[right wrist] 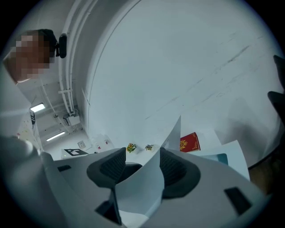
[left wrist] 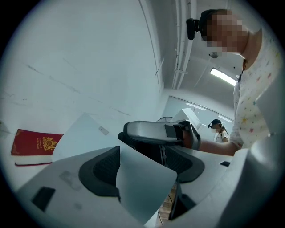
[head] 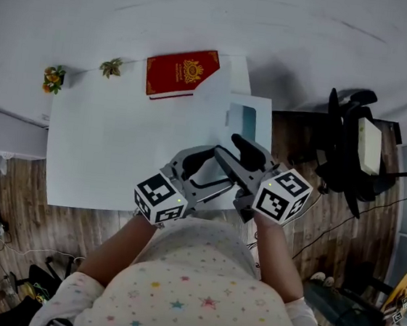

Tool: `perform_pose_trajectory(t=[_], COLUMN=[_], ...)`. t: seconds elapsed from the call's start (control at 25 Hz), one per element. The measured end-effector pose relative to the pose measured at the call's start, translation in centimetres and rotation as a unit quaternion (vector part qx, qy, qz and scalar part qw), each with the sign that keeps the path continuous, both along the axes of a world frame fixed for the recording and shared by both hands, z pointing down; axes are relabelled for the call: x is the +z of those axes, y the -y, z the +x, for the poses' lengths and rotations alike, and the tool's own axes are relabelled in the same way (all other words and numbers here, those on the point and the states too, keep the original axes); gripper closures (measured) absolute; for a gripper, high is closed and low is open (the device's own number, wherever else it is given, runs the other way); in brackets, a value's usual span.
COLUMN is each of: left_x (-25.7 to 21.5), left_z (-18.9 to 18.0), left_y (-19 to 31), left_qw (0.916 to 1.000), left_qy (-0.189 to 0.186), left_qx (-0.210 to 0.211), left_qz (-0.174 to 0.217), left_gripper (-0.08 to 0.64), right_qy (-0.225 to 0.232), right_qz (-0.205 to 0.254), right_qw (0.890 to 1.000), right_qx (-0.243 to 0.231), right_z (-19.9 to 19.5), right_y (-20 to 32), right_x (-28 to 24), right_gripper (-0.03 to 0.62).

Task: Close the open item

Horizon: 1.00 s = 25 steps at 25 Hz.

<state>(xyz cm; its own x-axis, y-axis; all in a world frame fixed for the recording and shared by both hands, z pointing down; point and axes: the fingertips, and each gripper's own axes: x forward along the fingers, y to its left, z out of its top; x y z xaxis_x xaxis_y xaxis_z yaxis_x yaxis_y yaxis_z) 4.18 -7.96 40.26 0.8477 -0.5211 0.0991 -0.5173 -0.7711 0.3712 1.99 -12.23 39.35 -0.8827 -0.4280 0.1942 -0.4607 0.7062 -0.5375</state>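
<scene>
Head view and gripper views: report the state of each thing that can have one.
Book: closed, lying flat.
Folder: open, cover raised.
Left tongs: open, cover between them.
Right tongs: open, cover between them.

A white worktop (head: 96,146) carries a closed red book (head: 181,72) with a gold emblem at its far edge. An orange flower ornament (head: 52,78) and a small sprig (head: 112,66) sit along that edge to the book's left. A white folder (head: 254,139) with a teal panel lies at the right side
</scene>
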Motion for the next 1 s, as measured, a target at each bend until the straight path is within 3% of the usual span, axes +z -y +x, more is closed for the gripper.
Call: perform_pose_trajectory(t=[0.28,0.76,0.84,1.0], left_x=[0.8,1.9,1.8,2.5], left_z=[1.9,3.4,3.0,0.8], left_y=[0.1,-0.5,-0.6,0.6], left_qw=[0.9997,0.9969,0.9971,0.9983], left_qy=[0.003,0.029,0.015,0.017], left_qx=[0.025,0.071,0.069,0.036], left_qz=[-0.007,-0.018,-0.029,-0.041], left_gripper=[0.256,0.253,0.253,0.253], right_qy=[-0.050,-0.068,-0.076,-0.078], right_qz=[-0.018,-0.046,-0.046,-0.056], right_qw=[0.999,0.995,0.994,0.992], right_qx=[0.011,0.051,0.066,0.082], right_z=[1.1,3.2,4.2,5.5], right_y=[0.9,2.7,3.1,3.4], right_x=[2.1,4.1,4.5,5.3], right_gripper=[0.391,0.523,0.557,0.557])
